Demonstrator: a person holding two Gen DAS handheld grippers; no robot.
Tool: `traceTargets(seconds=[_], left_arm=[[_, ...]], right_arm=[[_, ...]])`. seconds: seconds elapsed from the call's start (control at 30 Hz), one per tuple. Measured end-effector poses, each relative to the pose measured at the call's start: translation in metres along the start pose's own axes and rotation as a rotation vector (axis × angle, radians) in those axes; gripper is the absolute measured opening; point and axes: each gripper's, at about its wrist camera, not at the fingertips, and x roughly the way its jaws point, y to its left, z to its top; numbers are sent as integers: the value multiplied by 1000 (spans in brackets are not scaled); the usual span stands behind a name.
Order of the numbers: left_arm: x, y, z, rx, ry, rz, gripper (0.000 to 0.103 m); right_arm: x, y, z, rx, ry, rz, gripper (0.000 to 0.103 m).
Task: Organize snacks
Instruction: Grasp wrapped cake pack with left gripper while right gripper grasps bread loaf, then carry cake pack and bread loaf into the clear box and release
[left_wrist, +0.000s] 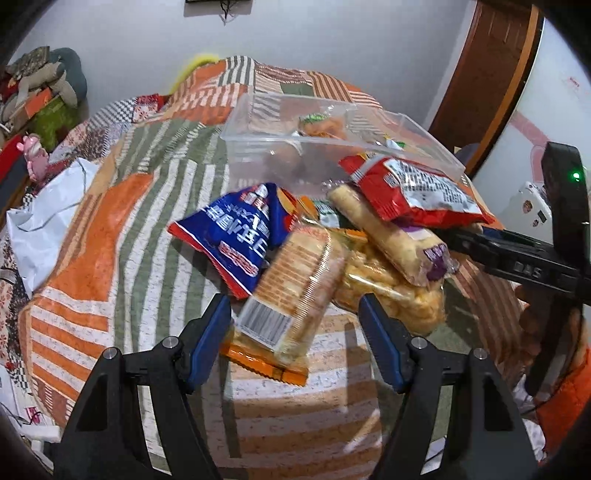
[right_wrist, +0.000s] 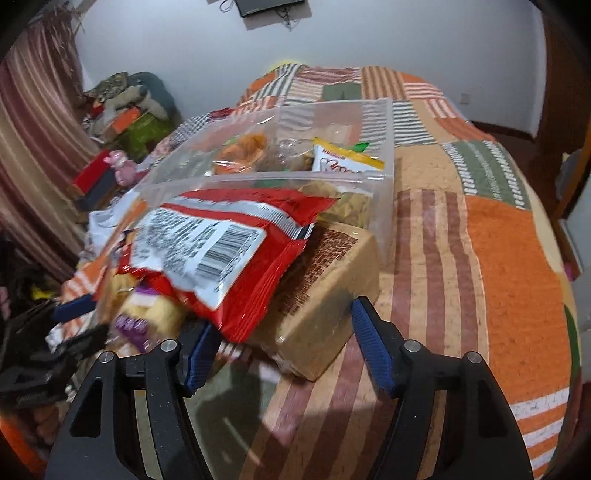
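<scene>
While both tongs (left_wrist: 295, 325) gape, snack packets (left_wrist: 295, 277) lie heaped beside the bin (left_wrist: 406, 147).

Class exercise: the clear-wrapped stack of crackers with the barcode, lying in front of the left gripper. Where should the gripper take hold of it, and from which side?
Probably across the cracker pack's long flat sides near its barcode end, coming from the near side, where the open left gripper already straddles it. That end sticks out clear of the blue bag and the puffed-snack bag, so the fingers have room.
</scene>
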Motion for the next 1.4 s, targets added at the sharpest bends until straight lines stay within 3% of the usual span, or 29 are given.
traceTargets(seconds=[0.1,0.2,0.3,0.53,0.87,1.03,1.13,1.23,1.4], left_arm=[[0,-2,-4,-4,7,-21,70],[0,-4,-8,-5,24,-55,61],[1,-7,-10,-3,39,-102,54],[12,-3,-6,-38,48,-82,53],[17,0,4,-41,11,-72,38],[7,-7,3,-11,-26,-46,37],[-1,-10,6,0,-55,-28,37],[-9,-11,10,3,-80,-25,37],[-19,-9,18,-7,-111,-20,37]], right_arm=[[-2,-6,-4,30,-11,-9,65],[-11,-19,-10,49,-17,-11,64],[-24,-27,-17,24,-39,-58,52],[-40,-54,-25,80,-36,-41,47],[-23,-35,-4,10,-39,-54,47],[-15,-35,2,-1,-24,-54,47],[-18,-32,-1,-22,-40,-43,38],[-23,-27,-7,-48,-63,-69,37],[-37,-33,-12,-5,-80,-41,35]])
